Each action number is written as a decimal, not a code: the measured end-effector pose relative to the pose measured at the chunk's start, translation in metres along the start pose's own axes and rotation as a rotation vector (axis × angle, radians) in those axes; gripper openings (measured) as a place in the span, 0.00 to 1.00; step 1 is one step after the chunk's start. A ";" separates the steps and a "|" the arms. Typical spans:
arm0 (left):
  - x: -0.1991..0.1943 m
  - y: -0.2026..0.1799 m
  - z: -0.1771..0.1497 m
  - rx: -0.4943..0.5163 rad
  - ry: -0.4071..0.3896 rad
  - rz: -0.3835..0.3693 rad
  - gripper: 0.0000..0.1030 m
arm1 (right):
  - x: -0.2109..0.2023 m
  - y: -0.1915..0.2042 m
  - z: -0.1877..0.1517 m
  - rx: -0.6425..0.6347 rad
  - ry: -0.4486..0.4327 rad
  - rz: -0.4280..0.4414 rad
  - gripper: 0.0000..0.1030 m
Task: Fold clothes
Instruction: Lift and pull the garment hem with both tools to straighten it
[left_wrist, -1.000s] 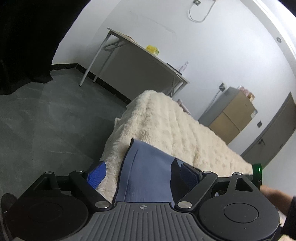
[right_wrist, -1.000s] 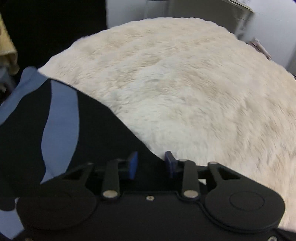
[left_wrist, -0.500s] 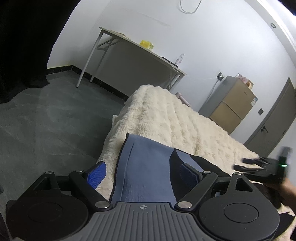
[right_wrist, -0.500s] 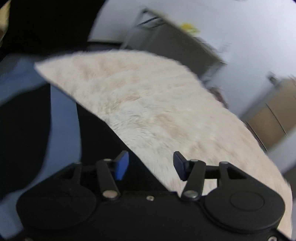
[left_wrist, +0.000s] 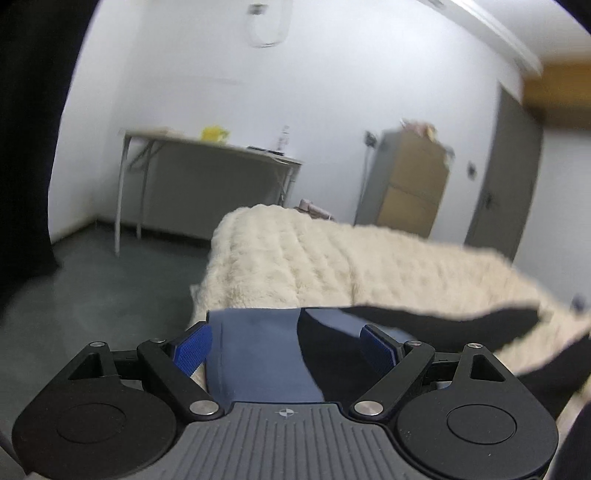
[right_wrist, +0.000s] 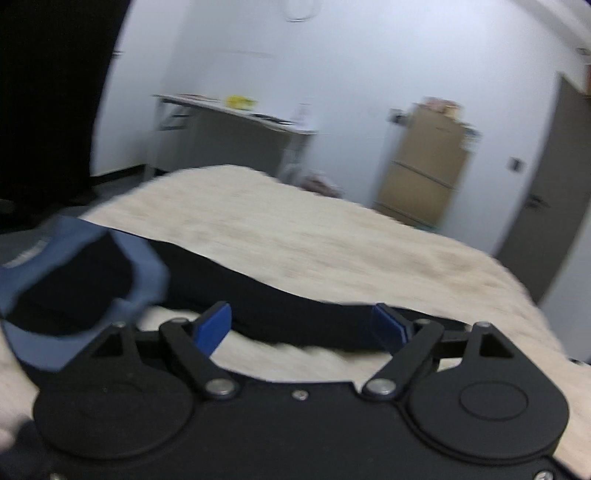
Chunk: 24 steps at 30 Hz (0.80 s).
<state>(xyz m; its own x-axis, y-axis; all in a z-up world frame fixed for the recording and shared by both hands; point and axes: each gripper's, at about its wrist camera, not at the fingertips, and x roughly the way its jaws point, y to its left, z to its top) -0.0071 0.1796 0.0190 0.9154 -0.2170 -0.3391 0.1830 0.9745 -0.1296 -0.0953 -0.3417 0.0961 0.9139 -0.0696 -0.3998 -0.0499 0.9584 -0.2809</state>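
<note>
A blue and black garment (left_wrist: 258, 354) lies on the cream fluffy blanket (left_wrist: 314, 258) that covers the bed. My left gripper (left_wrist: 284, 332) stands open just over the garment's near end; the blue panel shows between its wide fingers, and neither pad presses on it. In the blurred right wrist view the garment (right_wrist: 74, 273) bunches at the left, with a black strip running across the blanket (right_wrist: 295, 229). The jaws of my right gripper (right_wrist: 301, 314) are opening above that strip, with nothing gripped between them.
A folding table (left_wrist: 207, 147) with small items stands against the white back wall. A tan cabinet (left_wrist: 410, 177) and a grey door (left_wrist: 506, 166) are to the right. Grey floor (left_wrist: 92, 288) lies left of the bed, beside a dark curtain.
My right gripper has let go of the black fabric, opened wide and swung up and away fast. The left view has rolled level and risen slightly; its jaws stay wide.
</note>
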 end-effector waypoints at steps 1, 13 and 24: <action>-0.002 -0.009 0.001 0.046 0.001 -0.014 0.82 | -0.003 -0.007 -0.010 0.046 0.009 -0.020 0.83; -0.013 -0.075 0.007 0.021 0.189 0.131 0.97 | -0.024 0.035 -0.062 0.282 -0.173 0.074 0.97; 0.000 -0.119 -0.016 0.096 0.332 0.197 0.99 | 0.006 0.045 -0.055 0.255 0.002 0.133 0.97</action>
<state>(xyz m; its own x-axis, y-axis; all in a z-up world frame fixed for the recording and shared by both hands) -0.0345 0.0625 0.0193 0.7738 -0.0162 -0.6332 0.0624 0.9968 0.0508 -0.1143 -0.3146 0.0327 0.9055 0.0616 -0.4199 -0.0665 0.9978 0.0029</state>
